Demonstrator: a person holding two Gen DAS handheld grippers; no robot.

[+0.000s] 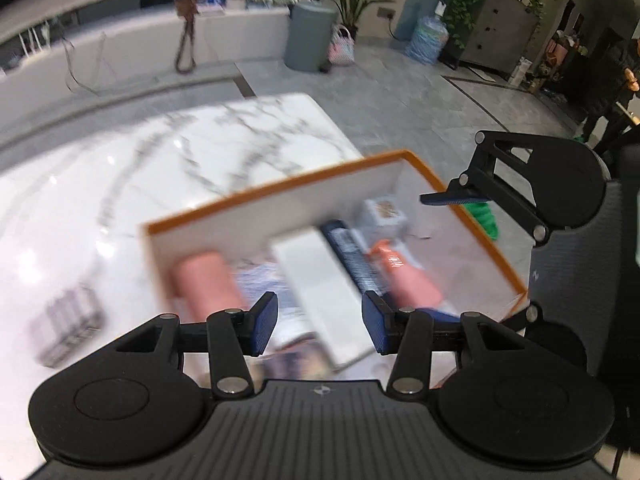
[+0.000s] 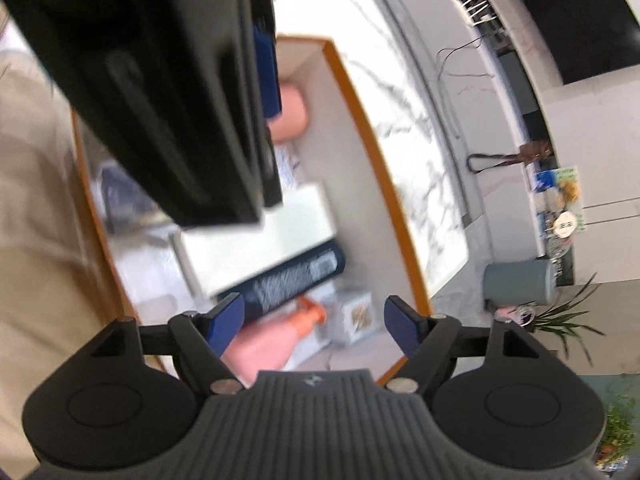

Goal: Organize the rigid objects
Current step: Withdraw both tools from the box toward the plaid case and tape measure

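An orange-rimmed box [image 1: 280, 188] sits on the marble table [image 1: 120, 168]. Inside lie a pink cylinder [image 1: 204, 280], a white box [image 1: 316, 276], a dark blue bottle [image 1: 352, 256], an orange-capped pink bottle [image 1: 404, 276] and a small patterned box [image 1: 384, 212]. My left gripper [image 1: 320, 326] is open and empty above the box's near side. My right gripper [image 2: 316, 326] is open and empty over the box [image 2: 348, 92], above the blue bottle [image 2: 292, 280], pink bottle [image 2: 272, 344] and small box [image 2: 356, 316]. The right gripper shows at the right of the left wrist view [image 1: 456, 198].
A blurred grey packet [image 1: 68, 324] lies on the table left of the box. A grey bin [image 1: 308, 36], plants and a water jug [image 1: 428, 40] stand on the tiled floor beyond. The left gripper's body [image 2: 160, 80] hides much of the box.
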